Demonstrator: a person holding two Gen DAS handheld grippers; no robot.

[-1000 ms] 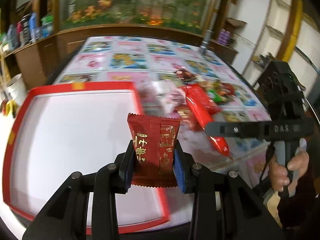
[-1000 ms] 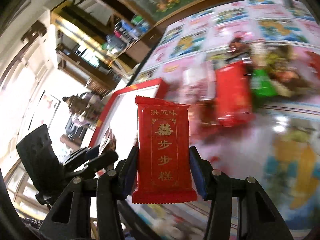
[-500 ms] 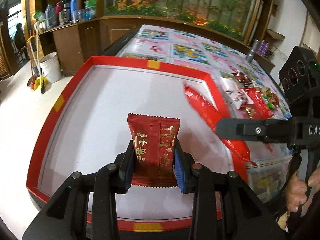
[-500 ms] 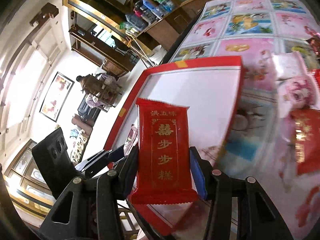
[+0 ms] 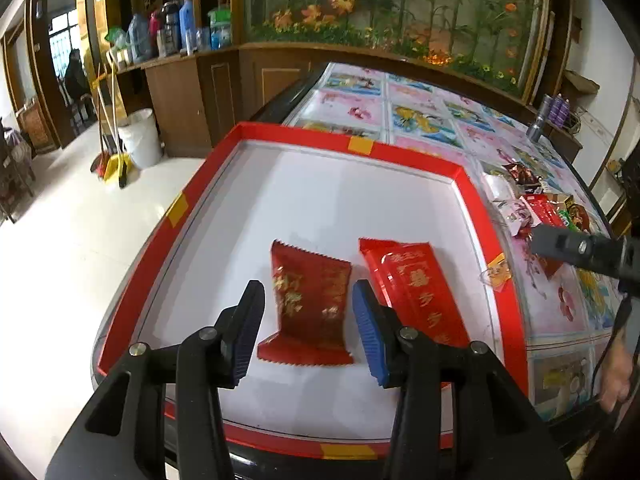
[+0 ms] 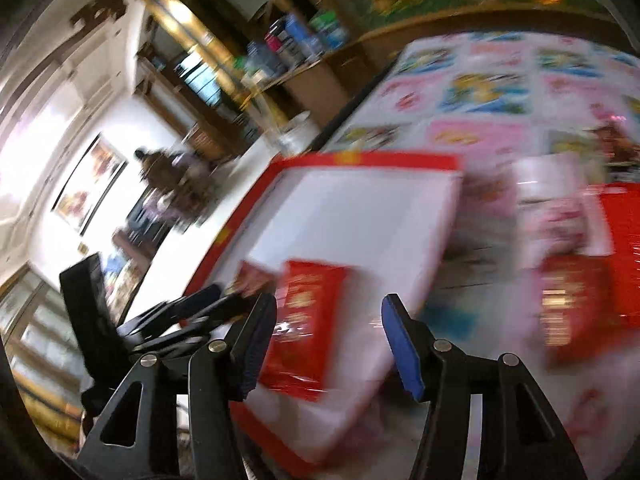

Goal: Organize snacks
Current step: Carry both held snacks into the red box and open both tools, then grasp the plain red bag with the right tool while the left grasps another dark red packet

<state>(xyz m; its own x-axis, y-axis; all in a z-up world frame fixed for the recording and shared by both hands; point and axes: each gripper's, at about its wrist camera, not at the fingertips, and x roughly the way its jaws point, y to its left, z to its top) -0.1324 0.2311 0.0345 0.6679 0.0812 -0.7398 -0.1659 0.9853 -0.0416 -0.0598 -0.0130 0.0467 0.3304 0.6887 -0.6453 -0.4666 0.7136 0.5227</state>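
Table (image 5: 420, 120): top covered in a pink and blue picture-tile pattern; carries the tray and a loose heap of snack packets
Tray (image 5: 404, 154): shallow, white floor, red rim with yellow tape patches; sits at the table's near left end
Left gripper (image 5: 308, 328): black arms, blue pads; jaws have just been opening and stand spread, pads clear of the dark red packet, which lies between them on the tray floor
Right gripper (image 6: 328, 344): same build; jaws have just been opening, spread apart, pinching nothing; view heavily blurred
Bright red packet (image 5: 416, 288): long, gold characters, flat on the tray floor, just right of the dark red one, its lower end hidden behind the left gripper's right finger
Dark red packet (image 5: 310, 304): gold print, crimped ends, flat on the tray floor
Snack heap (image 5: 536, 204): mixed red, white and green wrappers on the table, beyond the tray's right rim; count cannot be told
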